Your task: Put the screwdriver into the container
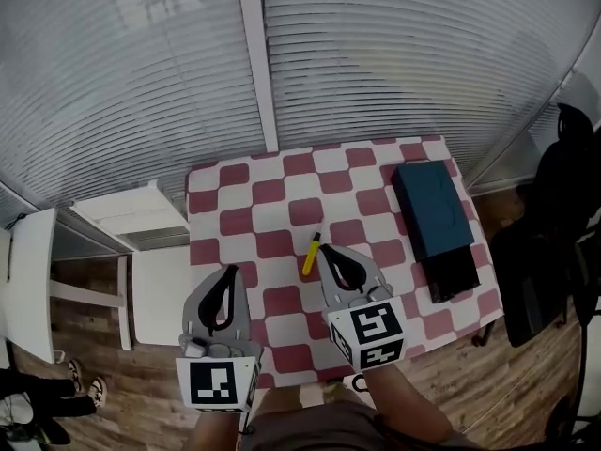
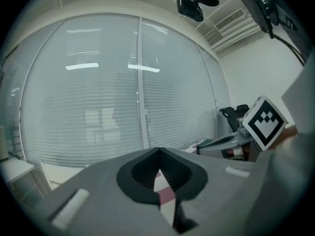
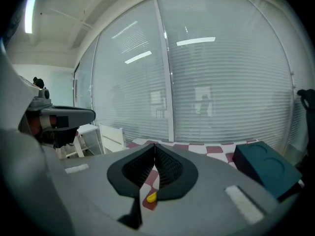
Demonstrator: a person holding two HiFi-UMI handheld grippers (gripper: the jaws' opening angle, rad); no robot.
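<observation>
Screwdriver on table (container apart, rightward); black chair beyond.

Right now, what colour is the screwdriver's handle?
Yellow; the screwdriver shows best in the head view.

Closed white blinds covered tall windows, split by a white post. A red-and-white checked worktop stood on a wooden plank floor, with a white chair at its left and a black chair at its right. A ceiling strip light glowed.
</observation>
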